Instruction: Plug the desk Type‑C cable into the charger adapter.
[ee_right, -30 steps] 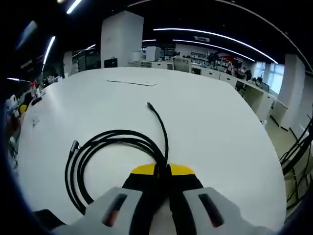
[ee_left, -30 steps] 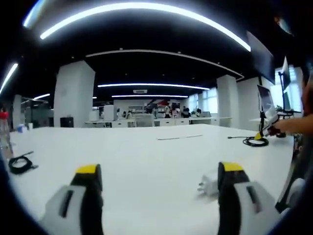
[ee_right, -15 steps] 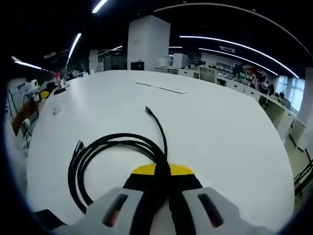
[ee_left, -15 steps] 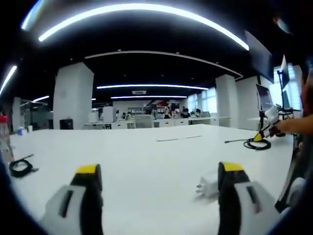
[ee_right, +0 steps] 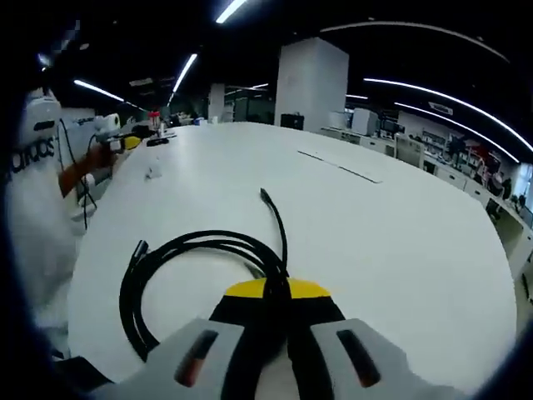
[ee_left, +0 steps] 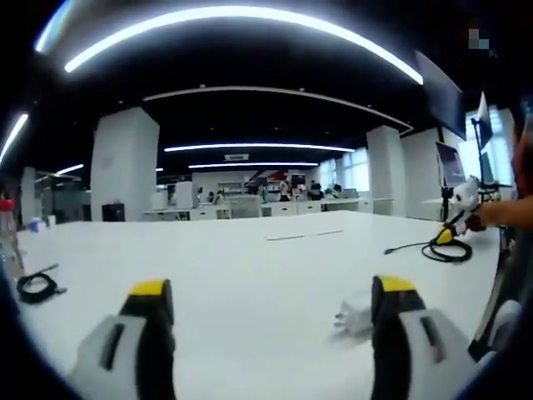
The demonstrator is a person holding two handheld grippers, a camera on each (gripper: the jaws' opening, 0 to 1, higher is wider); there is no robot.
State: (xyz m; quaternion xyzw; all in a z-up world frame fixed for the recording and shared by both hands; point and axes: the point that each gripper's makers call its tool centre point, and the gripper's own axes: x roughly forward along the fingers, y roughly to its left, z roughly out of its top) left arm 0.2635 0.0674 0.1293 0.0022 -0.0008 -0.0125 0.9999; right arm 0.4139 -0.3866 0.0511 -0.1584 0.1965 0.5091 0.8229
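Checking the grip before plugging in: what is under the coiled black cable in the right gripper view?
Bare white table lies under the coiled cable. The right gripper is shut on one strand; its fingers cover the coil's nearest part.

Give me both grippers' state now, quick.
Left gripper: open, holding nothing, charger beside its right jaw.
Right gripper: shut on the black cable.
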